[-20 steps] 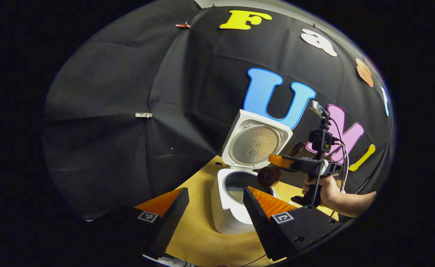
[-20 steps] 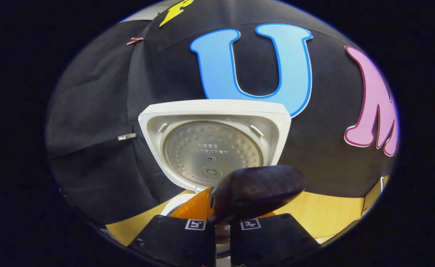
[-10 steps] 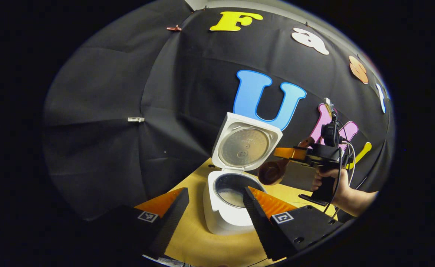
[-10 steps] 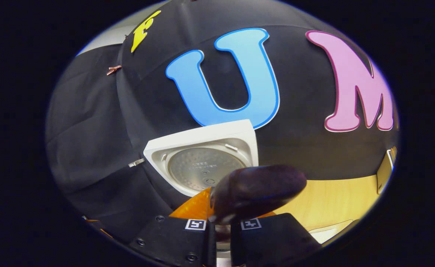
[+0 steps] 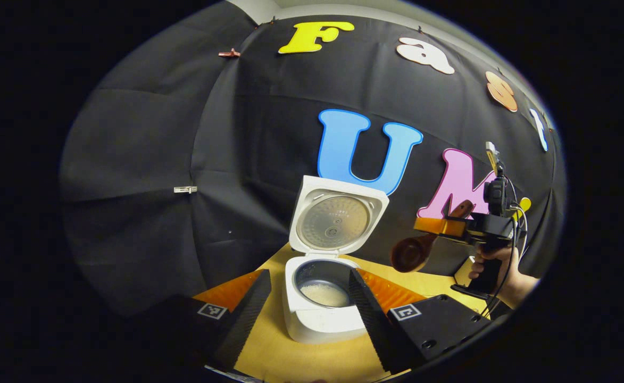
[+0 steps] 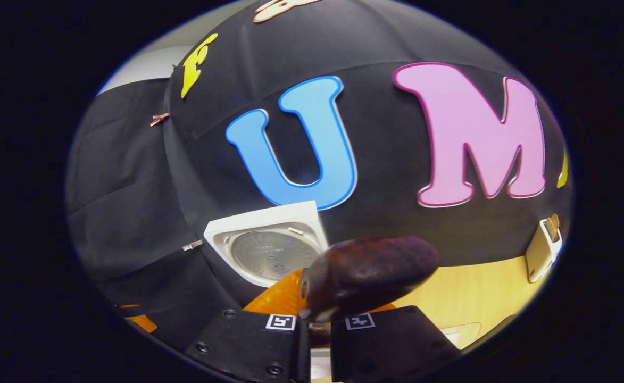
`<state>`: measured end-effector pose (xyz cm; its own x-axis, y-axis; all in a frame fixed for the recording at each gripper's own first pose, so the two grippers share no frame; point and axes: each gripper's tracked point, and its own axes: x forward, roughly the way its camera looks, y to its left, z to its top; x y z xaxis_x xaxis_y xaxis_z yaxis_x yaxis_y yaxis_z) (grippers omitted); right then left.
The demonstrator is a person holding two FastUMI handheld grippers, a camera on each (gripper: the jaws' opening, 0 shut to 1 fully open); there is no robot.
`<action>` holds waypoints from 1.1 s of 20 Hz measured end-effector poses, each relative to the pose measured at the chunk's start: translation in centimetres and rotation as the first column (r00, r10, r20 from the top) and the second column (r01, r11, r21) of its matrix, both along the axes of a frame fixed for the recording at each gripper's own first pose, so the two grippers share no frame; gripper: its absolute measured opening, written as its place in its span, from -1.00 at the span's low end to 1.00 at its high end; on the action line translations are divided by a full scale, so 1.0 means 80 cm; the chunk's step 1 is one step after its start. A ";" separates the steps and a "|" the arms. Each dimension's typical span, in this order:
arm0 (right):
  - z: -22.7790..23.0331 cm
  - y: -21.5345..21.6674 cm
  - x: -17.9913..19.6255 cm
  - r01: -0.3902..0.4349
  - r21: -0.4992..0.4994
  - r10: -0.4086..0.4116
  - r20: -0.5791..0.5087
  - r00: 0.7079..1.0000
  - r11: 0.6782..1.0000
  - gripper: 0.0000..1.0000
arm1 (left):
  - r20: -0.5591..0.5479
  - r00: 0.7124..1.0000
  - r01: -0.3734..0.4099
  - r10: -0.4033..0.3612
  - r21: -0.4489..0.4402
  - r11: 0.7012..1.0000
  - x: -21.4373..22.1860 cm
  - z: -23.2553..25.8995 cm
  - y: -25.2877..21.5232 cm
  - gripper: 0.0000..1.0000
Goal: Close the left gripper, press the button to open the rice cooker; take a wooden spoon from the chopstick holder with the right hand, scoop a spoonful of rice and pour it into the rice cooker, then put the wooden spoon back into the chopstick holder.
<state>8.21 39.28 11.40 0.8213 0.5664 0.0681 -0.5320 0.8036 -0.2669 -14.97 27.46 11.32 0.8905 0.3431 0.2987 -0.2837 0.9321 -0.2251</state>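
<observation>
Sideways, the wooden spoon (image 5: 410,253) points its bowl toward the rice cooker (image 5: 319,314).

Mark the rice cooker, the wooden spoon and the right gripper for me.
rice cooker (image 5: 317,325): left gripper view, on its white front wall.
wooden spoon (image 6: 370,274): right gripper view, on the bowl's back.
right gripper (image 5: 423,227): left gripper view, at its fingertips.

Rice cooker (image 5: 319,311): white, standing on the wooden table, lid (image 5: 337,215) raised upright at the back, metal inner plate facing forward. Dark inner pot holds a shallow layer of white rice (image 5: 324,293). Wooden spoon (image 5: 412,252): dark brown, bowl empty, held in the air right of the cooker, well apart from it.
</observation>
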 end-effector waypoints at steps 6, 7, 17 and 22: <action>0.041 -0.138 0.010 0.146 0.086 -0.150 0.041 0.988 0.986 -0.87 | 0.003 0.999 0.033 -0.034 0.045 0.998 0.029 0.021 -0.040 0.90; 0.047 -0.164 0.012 0.174 0.099 -0.179 0.044 0.983 0.980 -0.87 | 0.004 0.999 0.041 -0.041 0.054 0.998 0.034 0.024 -0.047 0.91; 0.056 -0.428 0.015 0.444 0.222 -0.456 0.002 0.890 0.868 -0.63 | -0.038 0.995 0.100 -0.097 0.088 0.991 0.087 0.027 -0.118 0.91; 0.028 -0.514 0.022 0.508 0.250 -0.511 -0.060 0.858 0.824 -0.63 | -0.086 0.991 0.112 -0.107 0.058 0.992 0.105 0.006 -0.150 0.91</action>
